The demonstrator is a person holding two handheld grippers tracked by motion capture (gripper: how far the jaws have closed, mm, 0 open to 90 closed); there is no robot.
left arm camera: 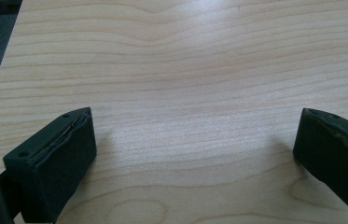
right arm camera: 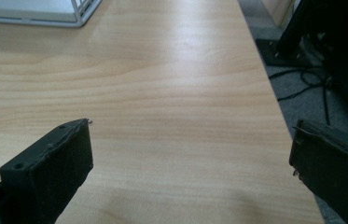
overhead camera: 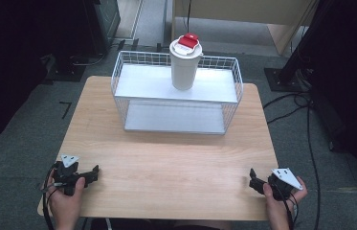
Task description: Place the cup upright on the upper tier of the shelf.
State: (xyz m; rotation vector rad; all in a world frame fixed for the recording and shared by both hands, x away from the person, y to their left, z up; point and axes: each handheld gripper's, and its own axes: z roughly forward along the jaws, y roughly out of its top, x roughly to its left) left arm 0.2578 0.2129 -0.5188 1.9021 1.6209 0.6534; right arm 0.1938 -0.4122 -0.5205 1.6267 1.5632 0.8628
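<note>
A white cup (overhead camera: 184, 67) with a red and white lid stands upright on the top shelf of a white wire rack (overhead camera: 133, 80) at the far middle of the wooden table (overhead camera: 166, 158). My left gripper (overhead camera: 94, 173) rests near the front left corner, held by a hand. Its jaws stand wide apart over bare wood (left arm camera: 195, 135) with nothing between them. My right gripper (overhead camera: 253, 178) sits near the front right corner, also open and empty (right arm camera: 190, 154). Both are far from the cup.
The rack's lower shelf (overhead camera: 173, 117) is bare. Its corner (right arm camera: 76, 16) appears at the top left of the right gripper view. Cables (overhead camera: 305, 110) and a dark stand base (overhead camera: 284, 79) lie on the grey floor to the table's right. Dark equipment (overhead camera: 71, 38) stands far left.
</note>
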